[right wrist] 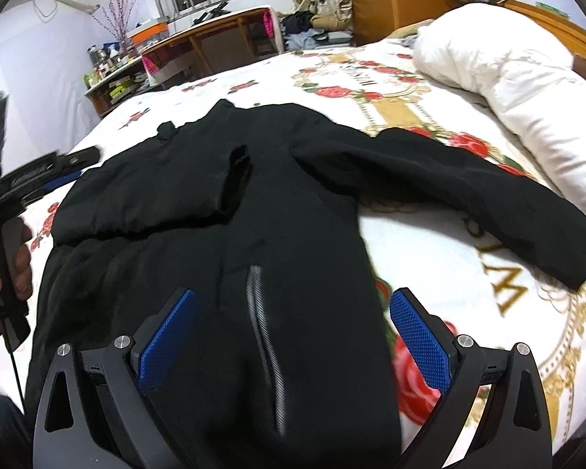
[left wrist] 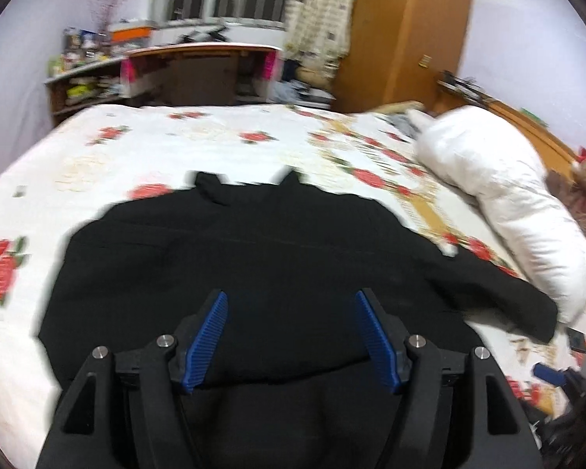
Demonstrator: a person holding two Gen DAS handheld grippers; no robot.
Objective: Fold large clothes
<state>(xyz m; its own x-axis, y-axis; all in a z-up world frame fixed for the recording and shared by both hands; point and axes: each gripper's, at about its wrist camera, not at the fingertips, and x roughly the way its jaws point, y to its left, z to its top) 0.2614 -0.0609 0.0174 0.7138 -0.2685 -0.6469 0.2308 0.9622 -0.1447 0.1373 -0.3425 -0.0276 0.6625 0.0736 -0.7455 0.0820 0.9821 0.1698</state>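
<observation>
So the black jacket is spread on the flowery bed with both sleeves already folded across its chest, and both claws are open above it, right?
Not quite. Only one sleeve lies folded across the black jacket; the other sleeve is stretched out toward the white duvet, as the right wrist view shows. The rest holds: it lies on the flowery bed, and the left claw and right claw are open.

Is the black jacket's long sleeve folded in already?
No, the black jacket's long sleeve lies stretched out over the flowered bedsheet.
</observation>
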